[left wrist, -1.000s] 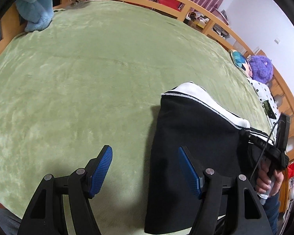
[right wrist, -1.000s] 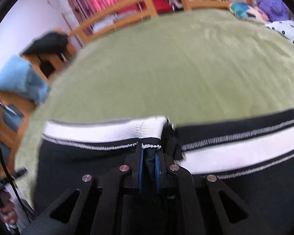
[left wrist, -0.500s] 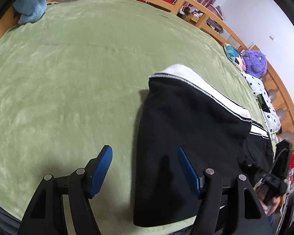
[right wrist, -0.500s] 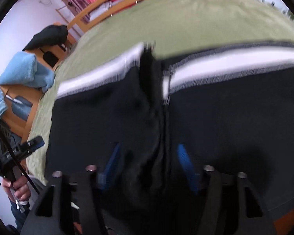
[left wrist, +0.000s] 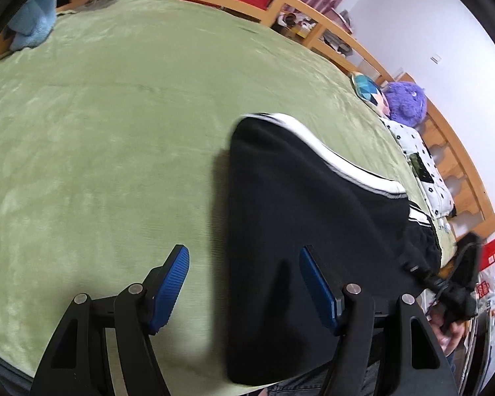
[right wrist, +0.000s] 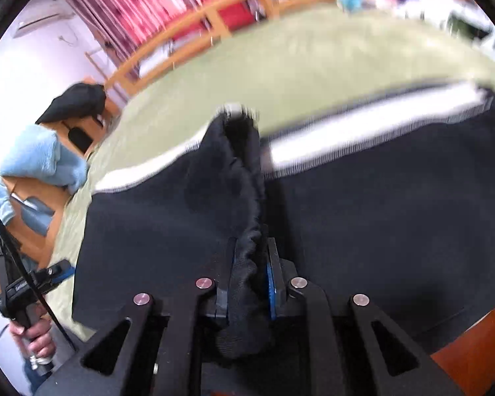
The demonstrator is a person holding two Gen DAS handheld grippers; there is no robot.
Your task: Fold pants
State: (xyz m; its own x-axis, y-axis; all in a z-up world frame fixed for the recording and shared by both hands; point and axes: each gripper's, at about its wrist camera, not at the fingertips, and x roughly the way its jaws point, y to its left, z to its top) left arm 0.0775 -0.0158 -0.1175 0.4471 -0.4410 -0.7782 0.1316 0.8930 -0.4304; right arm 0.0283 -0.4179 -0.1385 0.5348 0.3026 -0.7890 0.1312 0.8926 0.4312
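I have the pants [left wrist: 300, 231] laid on the green blanket [left wrist: 115, 132] of the bed, black cloth spread flat with the white stripe [left wrist: 340, 161] running along the far edge, because a folded garment needs a broad, soft surface under it to keep its shape. My right gripper [right wrist: 249, 274] is clamped on a bunched ridge of the black fabric [right wrist: 244, 198], the cloth rising between the blue pads [right wrist: 270, 283] in a gathered crest; I judge I am pinching it there so that one layer can be carried over the rest without dragging the whole pile. (The right view is smeared, so I cannot tell which part of the garment that ridge belongs to.) My left gripper [left wrist: 244, 283] hangs with its jaws spread wide and nothing between them, poised over the near left edge of the pants, one pad above the blanket and the other above the cloth. I take it to be waiting there to pin or catch that edge while the right does the lifting. The risk, I think, is the thick bunch slipping out or pulling the lower layer askew. A purple plush toy [left wrist: 406, 102] and a blue towel [left wrist: 33, 23] sit well apart, at the bed's margins.
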